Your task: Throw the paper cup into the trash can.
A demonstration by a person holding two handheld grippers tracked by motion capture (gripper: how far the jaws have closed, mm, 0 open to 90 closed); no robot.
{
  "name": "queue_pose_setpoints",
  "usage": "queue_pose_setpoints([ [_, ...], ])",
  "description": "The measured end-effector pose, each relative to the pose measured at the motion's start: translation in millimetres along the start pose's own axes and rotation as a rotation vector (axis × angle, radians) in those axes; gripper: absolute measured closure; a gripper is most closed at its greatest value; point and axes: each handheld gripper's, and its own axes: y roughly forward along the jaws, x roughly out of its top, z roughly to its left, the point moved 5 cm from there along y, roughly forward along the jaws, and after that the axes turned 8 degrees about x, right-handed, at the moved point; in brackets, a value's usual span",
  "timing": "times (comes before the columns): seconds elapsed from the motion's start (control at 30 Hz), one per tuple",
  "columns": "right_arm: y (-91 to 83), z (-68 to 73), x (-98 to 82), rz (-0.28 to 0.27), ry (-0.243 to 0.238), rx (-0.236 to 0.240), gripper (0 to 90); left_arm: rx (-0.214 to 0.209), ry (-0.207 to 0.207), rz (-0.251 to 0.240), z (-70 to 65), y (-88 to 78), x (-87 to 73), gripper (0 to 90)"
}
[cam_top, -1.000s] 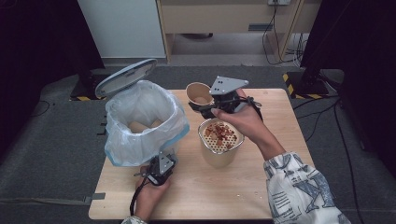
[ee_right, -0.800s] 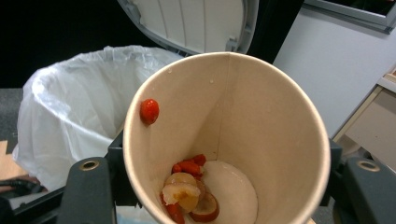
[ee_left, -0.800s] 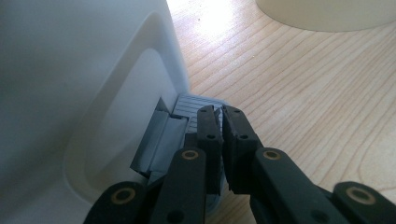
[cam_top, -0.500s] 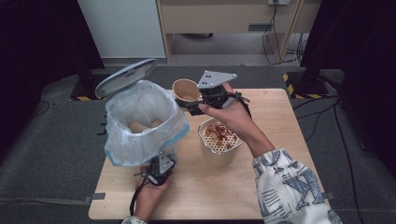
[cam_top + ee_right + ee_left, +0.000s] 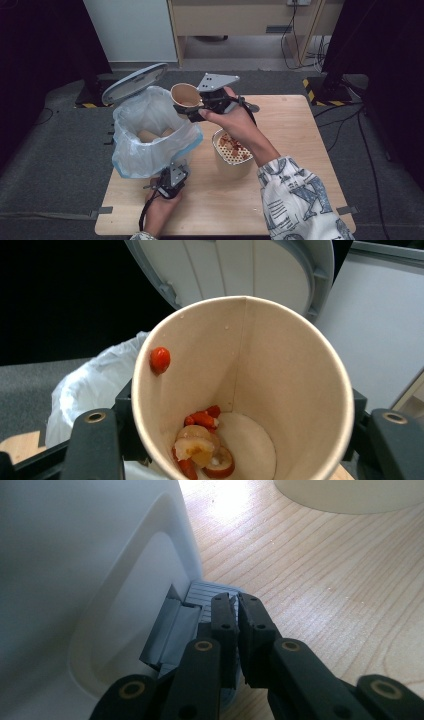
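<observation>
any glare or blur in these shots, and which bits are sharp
Left gripper view: a bright glare patch washes out the wooden table near the top, while the tongs are sharp. Right gripper view: the paper cup and its food scraps are crisp, with a dark background. High view: soft overall, the room edges in deep shadow.

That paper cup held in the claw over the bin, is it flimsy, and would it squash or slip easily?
The paper cup looks thin-walled, so a hard squeeze would probably dent it. It likely weighs little, holding a few fruit scraps at its bottom. The right claw grips it by the sides with its rim round, so the grip seems gentle; the dry-looking paper probably won't slip.
</observation>
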Motion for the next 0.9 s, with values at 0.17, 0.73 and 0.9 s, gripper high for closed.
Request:
queue_pose_setpoints([
  [0.17, 7.9, 0.6, 2.7, -0.004, 0.012, 0.006, 33.1, 0.001, 0.000, 0.000, -0.1, 0.0, 0.0, 85.2],
  [0.73, 54.7, 9.3, 0.8, 0.041, 0.043, 0.036, 23.1, -0.003, -0.004, -0.001, 0.2, 0.0, -0.2, 85.1],
  [0.9, 63.1, 11.1, -4.3, 0.053, 0.083, 0.041, 10.5, -0.005, -0.005, -0.004, 0.3, 0.2, -0.2, 85.2],
])
